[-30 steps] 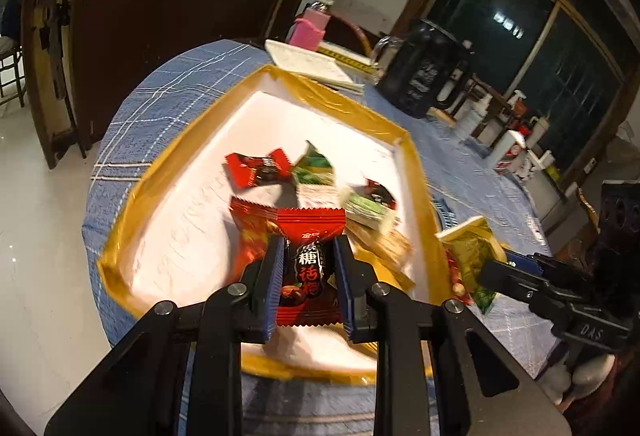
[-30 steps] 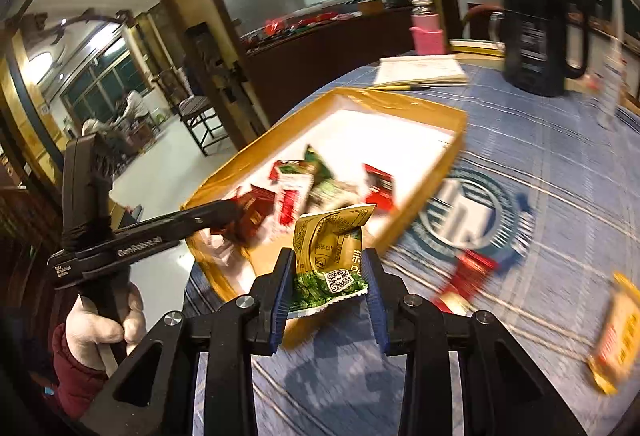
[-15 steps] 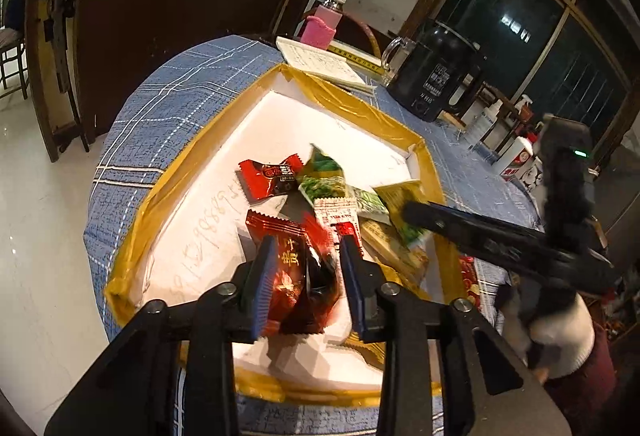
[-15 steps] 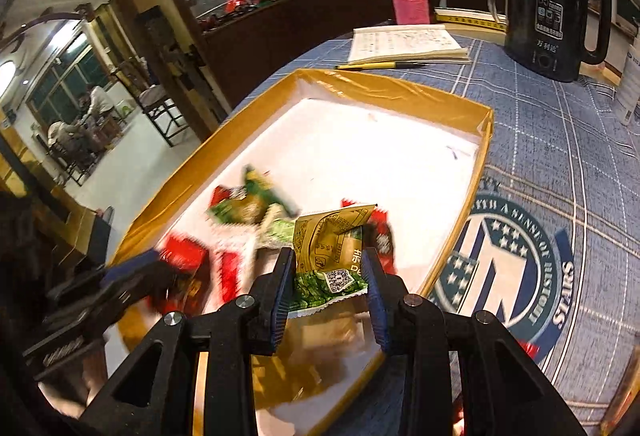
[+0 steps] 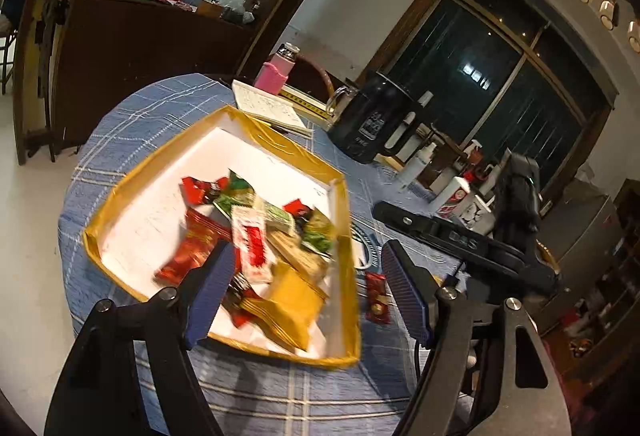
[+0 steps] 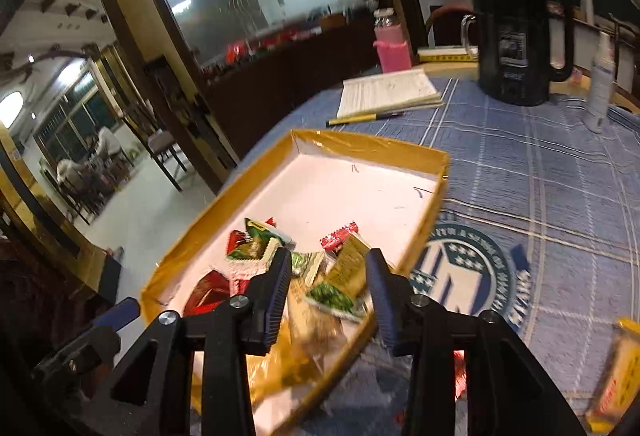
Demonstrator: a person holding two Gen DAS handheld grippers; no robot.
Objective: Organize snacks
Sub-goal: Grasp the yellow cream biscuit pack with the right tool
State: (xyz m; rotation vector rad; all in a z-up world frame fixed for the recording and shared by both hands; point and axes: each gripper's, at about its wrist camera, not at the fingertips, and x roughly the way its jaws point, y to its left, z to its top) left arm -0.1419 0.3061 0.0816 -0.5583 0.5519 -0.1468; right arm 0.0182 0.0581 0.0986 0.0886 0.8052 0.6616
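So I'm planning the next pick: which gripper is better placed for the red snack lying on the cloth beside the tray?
Probably the left gripper: its open, empty jaws frame the red snack just outside the tray.

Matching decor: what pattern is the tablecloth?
Blue with white plaid lines, tablecloth; clearest in the right wrist view.

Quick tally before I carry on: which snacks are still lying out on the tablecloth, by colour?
red packet: 1
yellow packet: 1
Total: 2 in view outside the tray
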